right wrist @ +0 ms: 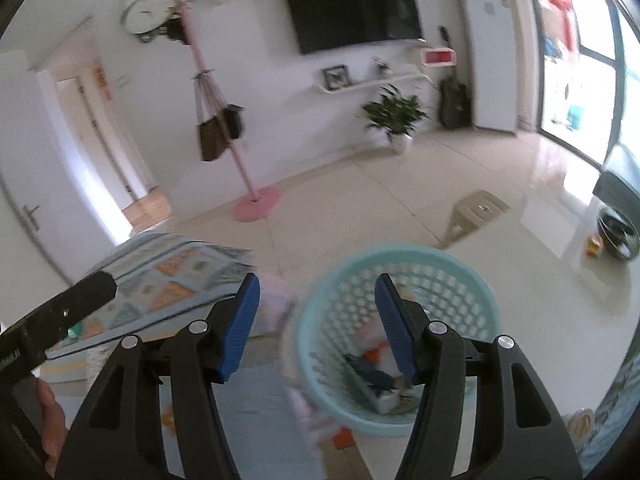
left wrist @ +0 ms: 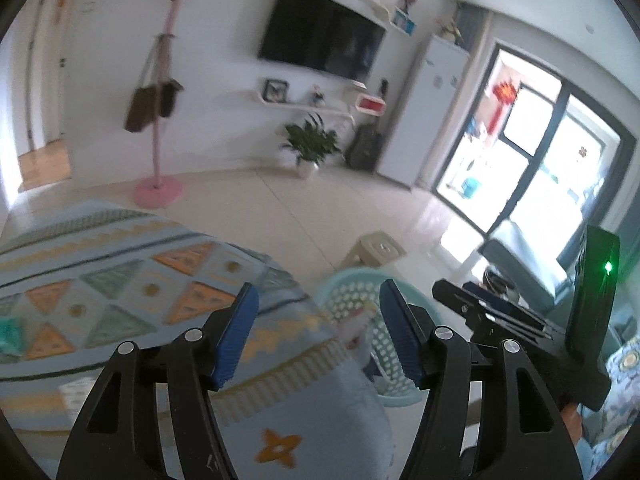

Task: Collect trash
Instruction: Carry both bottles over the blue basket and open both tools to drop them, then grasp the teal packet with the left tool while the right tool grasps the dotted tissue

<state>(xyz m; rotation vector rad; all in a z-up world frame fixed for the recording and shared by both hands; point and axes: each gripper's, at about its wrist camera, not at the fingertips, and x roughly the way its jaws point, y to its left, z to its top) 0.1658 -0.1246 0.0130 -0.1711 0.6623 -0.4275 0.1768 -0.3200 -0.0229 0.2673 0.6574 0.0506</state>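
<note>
A tiled living room with a pale, glossy floor (right wrist: 360, 200) and a white wall carrying a dark television (right wrist: 352, 8) fills both views. The landmark here is the light blue perforated basket (right wrist: 400, 280) standing on the floor.

Far to the left of the basket, a doorway opens onto wooden flooring. Nearer, still left of the basket, a pink coat stand (right wrist: 256, 200) rises from a round pink base, with a brown bag (right wrist: 212, 136) hanging from it. Immediately left of the basket lies a cloth-covered surface (left wrist: 120, 280) patterned with orange and green triangles on blue; its edge nearly meets the basket's rim in the left wrist view.

The left gripper (left wrist: 318, 332) points down over that patterned edge, its blue pads standing moderately apart with nothing pinched between them; a blurred pale scrap (left wrist: 356, 328) shows beyond the gap, against the basket wall, and I cannot tell whether it is falling or resting. The right gripper (right wrist: 318, 328) hovers above the basket's near rim, jaws also moderately apart and empty.

Inside the basket lie crumpled wrappers (right wrist: 380, 376), white, orange and dark, too blurred to name.

Beyond the basket, toward the wall, a potted green plant (right wrist: 394, 116) stands on the floor. Behind and to the right of the basket sits a low beige stool (right wrist: 476, 212). Further right, a dark bowl (right wrist: 618, 232) rests on the floor near the bright glass doors (left wrist: 532, 152).
</note>
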